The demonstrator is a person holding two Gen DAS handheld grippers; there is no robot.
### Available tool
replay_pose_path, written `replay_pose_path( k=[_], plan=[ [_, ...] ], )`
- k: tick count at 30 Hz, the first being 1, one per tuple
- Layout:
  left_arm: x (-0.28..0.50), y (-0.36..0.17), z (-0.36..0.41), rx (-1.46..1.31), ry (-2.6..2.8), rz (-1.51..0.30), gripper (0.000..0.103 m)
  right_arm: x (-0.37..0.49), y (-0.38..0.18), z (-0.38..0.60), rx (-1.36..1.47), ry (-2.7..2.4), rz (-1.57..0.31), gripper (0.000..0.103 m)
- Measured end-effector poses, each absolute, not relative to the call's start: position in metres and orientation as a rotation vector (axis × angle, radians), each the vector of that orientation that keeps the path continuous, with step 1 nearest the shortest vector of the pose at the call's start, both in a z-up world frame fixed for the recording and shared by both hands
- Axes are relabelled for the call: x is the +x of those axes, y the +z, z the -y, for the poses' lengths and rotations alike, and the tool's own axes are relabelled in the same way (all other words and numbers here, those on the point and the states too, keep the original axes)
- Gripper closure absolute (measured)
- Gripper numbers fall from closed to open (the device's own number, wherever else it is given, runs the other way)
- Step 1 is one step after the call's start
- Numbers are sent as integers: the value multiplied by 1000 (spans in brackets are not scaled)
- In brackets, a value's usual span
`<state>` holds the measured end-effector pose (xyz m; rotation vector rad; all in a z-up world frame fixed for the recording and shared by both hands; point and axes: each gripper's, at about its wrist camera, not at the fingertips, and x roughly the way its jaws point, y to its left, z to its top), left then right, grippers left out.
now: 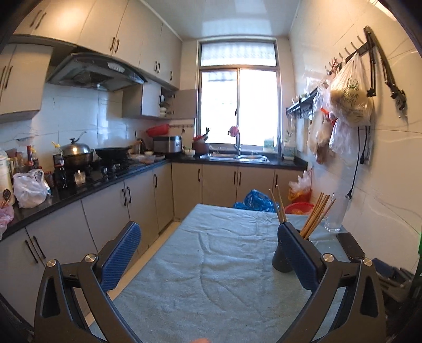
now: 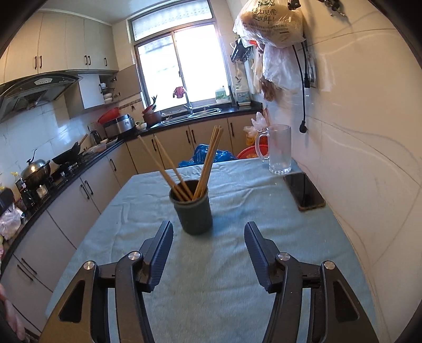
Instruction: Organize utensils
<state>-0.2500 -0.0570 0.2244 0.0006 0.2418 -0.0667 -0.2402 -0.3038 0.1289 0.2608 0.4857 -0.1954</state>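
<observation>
A dark round holder (image 2: pixel 195 211) stands upright on the blue-grey towel-covered table (image 2: pixel 237 263), with several wooden chopsticks (image 2: pixel 208 161) leaning in it. My right gripper (image 2: pixel 208 232) is open and empty, just short of the holder. In the left wrist view the holder (image 1: pixel 281 260) sits partly hidden behind the right finger (image 1: pixel 298 253), with the chopsticks (image 1: pixel 315 215) sticking up. My left gripper (image 1: pixel 211 232) is open and empty, with the holder at its right side.
A clear glass mug (image 2: pixel 278 150) and a black phone (image 2: pixel 303 190) lie at the table's right, by the tiled wall. Plastic bags (image 2: pixel 271 21) hang from wall hooks. Kitchen counter with pots (image 1: pixel 76 155) runs along the left.
</observation>
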Motion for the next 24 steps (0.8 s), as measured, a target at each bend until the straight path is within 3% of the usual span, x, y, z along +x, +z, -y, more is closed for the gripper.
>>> replay_pose_path(
  k=[6,24],
  plan=[
    [-264,219,62,45,-67,-216,0,-257,120,292,260,-280,-470,39],
    [-221,160,75,65,-97,-519,0,-249,99,287,237,-300,-543,32]
  ],
)
